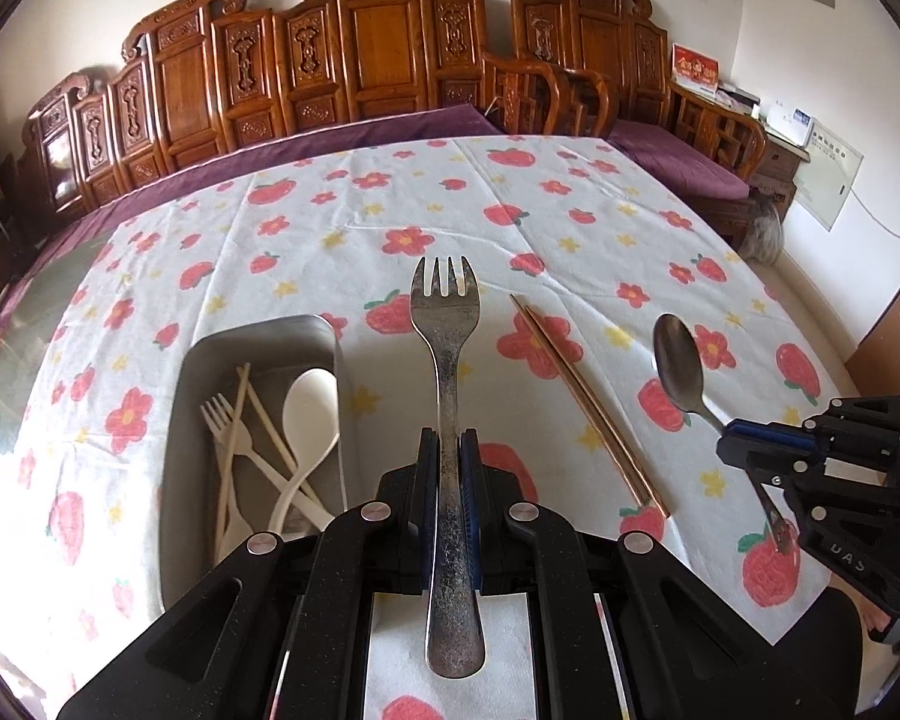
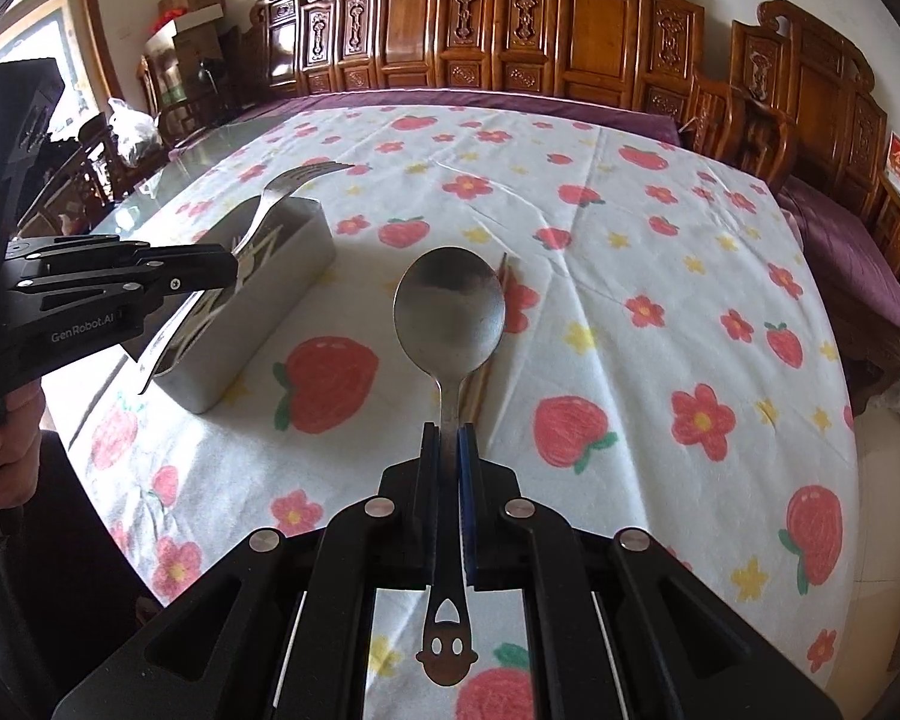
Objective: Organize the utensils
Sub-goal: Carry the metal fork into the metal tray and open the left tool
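The left claw (image 1: pixel 448 450) is clamped on a metal fork (image 1: pixel 447 360), held above the surface (image 1: pixel 570 210) just right of the metal tray (image 1: pixel 258 336). The right claw (image 2: pixel 449 444) grips a metal spoon (image 2: pixel 448 312); copper chopsticks (image 1: pixel 588 402) lie between them, with carved wooden benches (image 1: pixel 390 48) at the far side.

The counter (image 1: pixel 354 228) is covered by a white cloth (image 1: pixel 570 222) printed with red strawberries, red flowers and small yellow stars; at the left side a bare glass part of the top shows. Two things lie directly on the cloth. A metal tray (image 1: pixel 252 336) stands on the left part, holding white plastic utensils. A pair of copper-coloured chopsticks (image 1: pixel 588 405) lies flat to the right of the tray, apart from it, both sticks side by side.
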A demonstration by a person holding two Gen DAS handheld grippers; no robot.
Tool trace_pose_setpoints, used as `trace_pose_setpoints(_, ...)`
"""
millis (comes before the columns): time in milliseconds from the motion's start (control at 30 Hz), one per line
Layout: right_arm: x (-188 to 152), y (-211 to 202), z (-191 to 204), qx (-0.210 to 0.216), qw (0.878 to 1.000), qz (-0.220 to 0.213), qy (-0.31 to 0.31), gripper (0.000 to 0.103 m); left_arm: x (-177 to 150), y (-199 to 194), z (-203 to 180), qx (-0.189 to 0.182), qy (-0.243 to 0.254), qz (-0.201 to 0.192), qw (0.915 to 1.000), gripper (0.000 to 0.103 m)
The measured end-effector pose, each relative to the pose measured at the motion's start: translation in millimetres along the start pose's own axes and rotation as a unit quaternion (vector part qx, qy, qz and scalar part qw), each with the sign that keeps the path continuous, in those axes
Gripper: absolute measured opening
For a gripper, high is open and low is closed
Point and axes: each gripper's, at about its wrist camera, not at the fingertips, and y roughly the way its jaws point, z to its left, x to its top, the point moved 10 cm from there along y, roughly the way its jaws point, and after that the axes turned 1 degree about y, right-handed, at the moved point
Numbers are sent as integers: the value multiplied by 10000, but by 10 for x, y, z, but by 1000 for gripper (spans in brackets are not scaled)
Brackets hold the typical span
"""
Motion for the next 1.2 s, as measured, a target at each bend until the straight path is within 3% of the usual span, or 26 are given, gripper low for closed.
trace_pose_setpoints(500,258,4,567,162,9996,-149,-176,8,5,-243,518,119,-178,-245,9995,7)
trace_pose_setpoints(933,235,256,746,229,9995,6,-224,8,-193,107,1123,203,-437,24,9988,7)
trace_pose_setpoints(1200,179,394,666,178,9996,134,-185,8,-291,410,1162,152,-394,278,9987,7)
